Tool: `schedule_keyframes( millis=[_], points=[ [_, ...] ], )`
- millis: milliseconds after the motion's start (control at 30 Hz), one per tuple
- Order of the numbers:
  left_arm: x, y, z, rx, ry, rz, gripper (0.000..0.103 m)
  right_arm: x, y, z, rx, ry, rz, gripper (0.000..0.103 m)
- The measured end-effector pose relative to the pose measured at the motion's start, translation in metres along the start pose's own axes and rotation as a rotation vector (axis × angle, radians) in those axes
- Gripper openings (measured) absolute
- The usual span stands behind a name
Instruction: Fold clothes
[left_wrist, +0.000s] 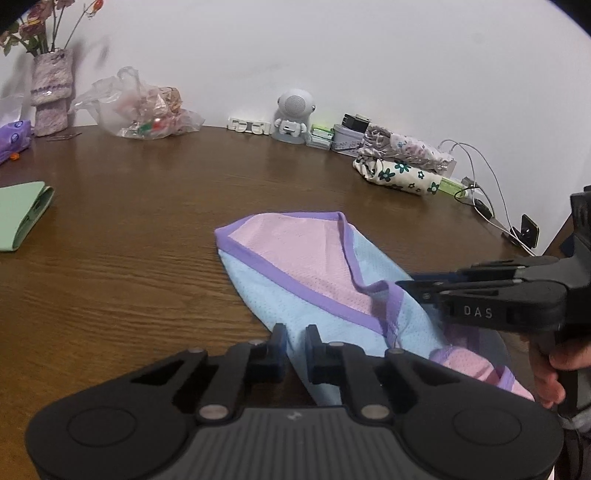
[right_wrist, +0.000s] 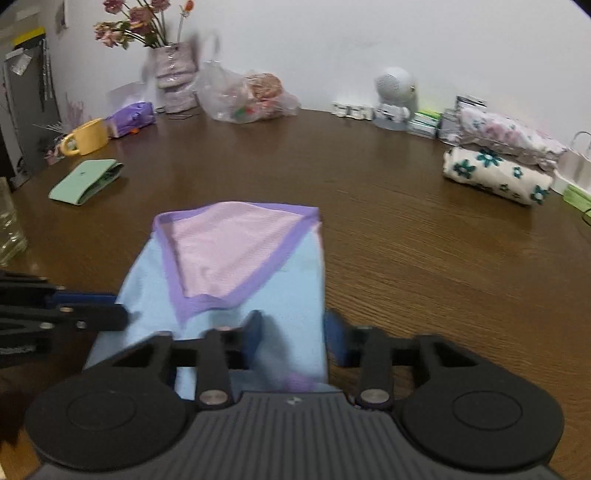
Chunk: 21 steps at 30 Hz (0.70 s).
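The garment (left_wrist: 295, 266), pale blue mesh with a pink panel and purple binding, lies in the middle of the near part of the table (left_wrist: 129, 258). Its far end lies flat, and its near end runs in under both tools. The left tongs (left_wrist: 295, 347) are all but closed, pinching the garment's near left edge. The right tongs (right_wrist: 293, 336) stand over the near right edge with their fingers clearly apart. Cloth lies between them, but neither pad seems to press on it. A hand (left_wrist: 554, 373) wraps the right handle.

I judge that taking the two near corners like this gives one straight edge to carry over the far half in a single fold. The right side needs a firm bite first, or that corner will trail.

A folded green cloth (left_wrist: 18, 214) lies at the far left. Folded flowered clothes (left_wrist: 402, 166) are stacked at the far right, both well apart from the work.
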<state>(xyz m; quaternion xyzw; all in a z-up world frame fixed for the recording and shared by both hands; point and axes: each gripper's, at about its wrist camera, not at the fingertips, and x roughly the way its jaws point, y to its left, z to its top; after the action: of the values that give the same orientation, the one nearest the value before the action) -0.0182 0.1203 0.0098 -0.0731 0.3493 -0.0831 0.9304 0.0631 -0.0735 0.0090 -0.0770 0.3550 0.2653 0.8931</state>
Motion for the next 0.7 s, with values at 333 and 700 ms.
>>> schedule_keyframes(
  millis=[333, 700],
  points=[
    [0.047, -0.041, 0.03, 0.112, 0.045, -0.029, 0.004, -0.036, -0.034, -0.029, 0.124, -0.01, -0.238, 0.003],
    [-0.034, -0.032, -0.006, 0.038, -0.014, -0.272, 0.046, -0.134, -0.061, -0.07, 0.265, -0.245, -0.039, 0.049]
  ],
)
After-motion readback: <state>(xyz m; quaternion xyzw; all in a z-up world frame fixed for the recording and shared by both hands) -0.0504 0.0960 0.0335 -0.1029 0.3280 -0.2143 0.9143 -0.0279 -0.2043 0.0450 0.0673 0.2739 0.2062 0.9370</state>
